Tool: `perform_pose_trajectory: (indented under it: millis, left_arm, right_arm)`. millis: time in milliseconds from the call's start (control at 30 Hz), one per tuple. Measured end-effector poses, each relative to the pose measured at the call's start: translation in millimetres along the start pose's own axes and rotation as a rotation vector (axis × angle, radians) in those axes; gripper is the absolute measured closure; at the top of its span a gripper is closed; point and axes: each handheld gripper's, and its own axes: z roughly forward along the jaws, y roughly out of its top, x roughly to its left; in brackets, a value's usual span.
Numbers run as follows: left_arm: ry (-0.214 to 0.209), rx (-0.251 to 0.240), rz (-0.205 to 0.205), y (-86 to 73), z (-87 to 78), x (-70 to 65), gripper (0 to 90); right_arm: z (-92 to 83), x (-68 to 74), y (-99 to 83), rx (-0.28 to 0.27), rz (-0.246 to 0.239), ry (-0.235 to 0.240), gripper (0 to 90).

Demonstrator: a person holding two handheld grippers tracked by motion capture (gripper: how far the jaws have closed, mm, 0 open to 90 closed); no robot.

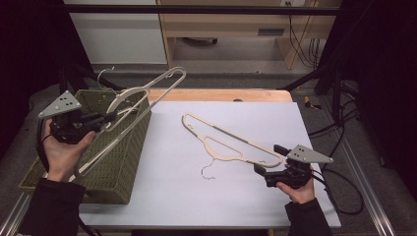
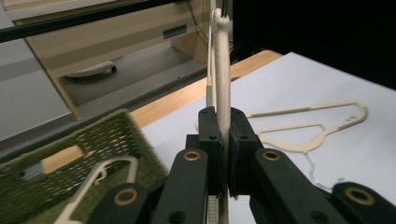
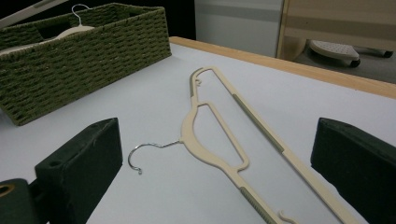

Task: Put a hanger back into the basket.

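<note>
A cream hanger [image 1: 231,140] with olive strips and a silver hook lies on the white sheet [image 1: 196,196]. The woven basket [image 1: 115,169] at left is olive green; the table edge [image 1: 221,95] at the far side is light wood.

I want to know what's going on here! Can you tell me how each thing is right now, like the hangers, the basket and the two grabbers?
Left gripper: shut on a cream plastic hanger, lifted over the basket.
Right gripper: open, empty.
Second cream plastic hanger: lying flat on the white table.
Green woven basket: open-topped, another hanger inside.
</note>
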Motion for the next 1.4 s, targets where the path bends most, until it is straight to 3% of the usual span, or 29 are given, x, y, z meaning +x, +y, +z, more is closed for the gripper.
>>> perform_pose_trajectory:
  millis: [233, 300, 700, 933, 1167, 1267, 1400]
  left_arm:
    - [0.036, 0.041, -0.018, -15.3, -4.3, 30.4, 85.9]
    - [0.043, 0.053, -0.044, -22.0, -5.6, 39.4, 85.9]
    - [0.072, 0.102, -0.069, -50.9, -16.6, 72.2, 85.9]
    - [0.101, 0.139, -0.093, -64.4, -21.3, 83.8, 85.9]
    - [0.098, 0.180, -0.116, -76.7, -24.5, 89.3, 86.0]
    - [0.086, 0.191, -0.126, -79.2, -21.2, 87.3, 85.9]
    - [0.087, 0.250, -0.122, -81.4, -10.0, 84.2, 85.8]
  right_arm:
    - [0.2, -0.2, 0.0, 0.002, -0.003, -0.003, 2.7]
    - [0.6, -0.4, -0.1, 0.003, -0.005, -0.003, 2.7]
    - [2.5, 0.1, -0.8, 0.010, -0.007, 0.000, 2.7]
    - [4.0, 0.3, -1.5, 0.015, -0.009, 0.002, 2.8]
    - [3.8, 0.3, -1.5, 0.016, -0.008, 0.001, 2.9]
    - [4.0, 0.5, -1.7, 0.019, -0.008, 0.002, 2.9]
    - [4.1, 0.6, -1.8, 0.021, -0.009, 0.001, 2.9]
